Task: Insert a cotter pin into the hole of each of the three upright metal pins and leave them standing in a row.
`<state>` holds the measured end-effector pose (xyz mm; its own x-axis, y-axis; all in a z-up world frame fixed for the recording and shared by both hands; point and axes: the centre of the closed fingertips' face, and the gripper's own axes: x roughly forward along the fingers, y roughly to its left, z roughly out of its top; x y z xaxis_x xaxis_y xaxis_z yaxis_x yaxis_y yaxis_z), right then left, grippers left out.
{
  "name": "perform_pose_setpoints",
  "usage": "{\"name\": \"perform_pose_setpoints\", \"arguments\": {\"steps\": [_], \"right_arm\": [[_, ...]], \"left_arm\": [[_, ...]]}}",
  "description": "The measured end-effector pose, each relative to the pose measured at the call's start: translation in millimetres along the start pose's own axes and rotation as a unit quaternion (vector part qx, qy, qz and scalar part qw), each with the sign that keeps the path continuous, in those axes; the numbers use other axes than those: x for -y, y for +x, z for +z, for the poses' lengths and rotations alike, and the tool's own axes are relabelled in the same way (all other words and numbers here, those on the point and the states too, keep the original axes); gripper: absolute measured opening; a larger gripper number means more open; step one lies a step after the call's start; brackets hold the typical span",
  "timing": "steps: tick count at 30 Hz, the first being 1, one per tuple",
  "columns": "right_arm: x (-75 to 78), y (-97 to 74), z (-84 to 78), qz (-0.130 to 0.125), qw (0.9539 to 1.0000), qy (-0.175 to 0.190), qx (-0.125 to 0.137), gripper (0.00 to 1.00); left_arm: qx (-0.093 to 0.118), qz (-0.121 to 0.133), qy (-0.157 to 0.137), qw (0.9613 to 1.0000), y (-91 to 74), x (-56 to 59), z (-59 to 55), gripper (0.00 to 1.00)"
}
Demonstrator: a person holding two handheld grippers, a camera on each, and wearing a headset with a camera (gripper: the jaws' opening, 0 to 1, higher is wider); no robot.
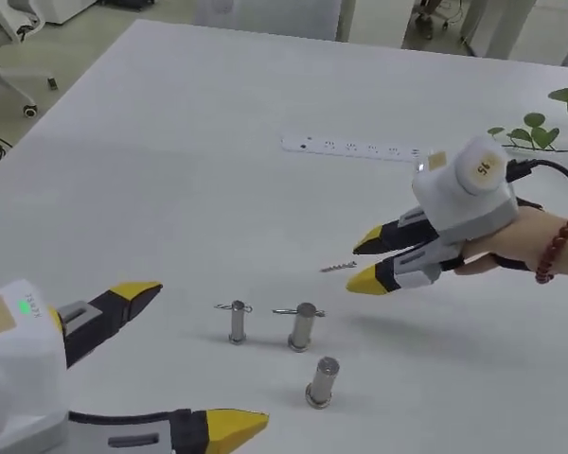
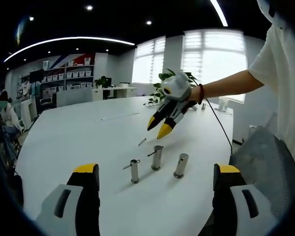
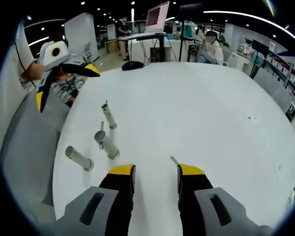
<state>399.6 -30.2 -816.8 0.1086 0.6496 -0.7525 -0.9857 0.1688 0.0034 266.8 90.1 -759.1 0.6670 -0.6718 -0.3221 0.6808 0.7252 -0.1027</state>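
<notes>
Left gripper (image 1: 194, 357): nearest the lens; jaws spread wide, nothing between them; low over the table, beside the pins
Far-left pin (image 1: 237, 322): upright; a cotter already sits through its head
Middle pin (image 1: 303, 326): upright, close beside it; cottered too
Bare pin (image 1: 322, 380): upright, nearer the camera than the other two and out of their line; hole empty as far as I can tell
Loose cotter pin (image 1: 339, 268): flat on the white table (image 1: 170, 142), beyond the pins, just ahead of the right gripper's tips
Right gripper (image 1: 360, 263): jaws parted a little, holding nothing; nose aimed at that loose cotter pin
Step in hand: looks like the pickup for the last pin
Risk one: thin wire lying flat; jaws closing off-centre could skate or flick it away
Risk two: a skewed grip would meet the hole at an angle; pushing then could topple the bare pin, since nothing braces it
Risk three: the neighbours stand close; a wide sweep could knock them and spoil the row
</notes>
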Motion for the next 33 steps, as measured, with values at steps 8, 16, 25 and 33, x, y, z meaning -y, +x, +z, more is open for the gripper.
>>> {"name": "perform_pose_setpoints", "arguments": {"steps": [8, 16, 25, 33], "right_arm": [[17.2, 8.3, -6.5, -0.001, 0.9996, -0.016, -0.025, 0.31], [30.2, 18.0, -15.4, 0.002, 0.9973, -0.048, -0.055, 0.26], [32.4, 24.9, -22.9, 0.014, 0.9913, -0.090, -0.096, 0.23], [42.4, 27.0, -27.8, 0.019, 0.9888, -0.096, -0.113, 0.18]], "left_arm": [[0.005, -0.001, -0.001, 1.0000, 0.2, -1.9, 0.3, 0.93], [-0.002, 0.002, -0.004, 1.0000, 0.6, -4.6, -3.1, 0.92], [-0.005, 0.007, -0.006, 0.9999, 2.2, -7.0, -6.5, 0.89], [-0.009, 0.013, 0.000, 0.9999, 1.8, -10.0, -11.2, 0.84]]}}
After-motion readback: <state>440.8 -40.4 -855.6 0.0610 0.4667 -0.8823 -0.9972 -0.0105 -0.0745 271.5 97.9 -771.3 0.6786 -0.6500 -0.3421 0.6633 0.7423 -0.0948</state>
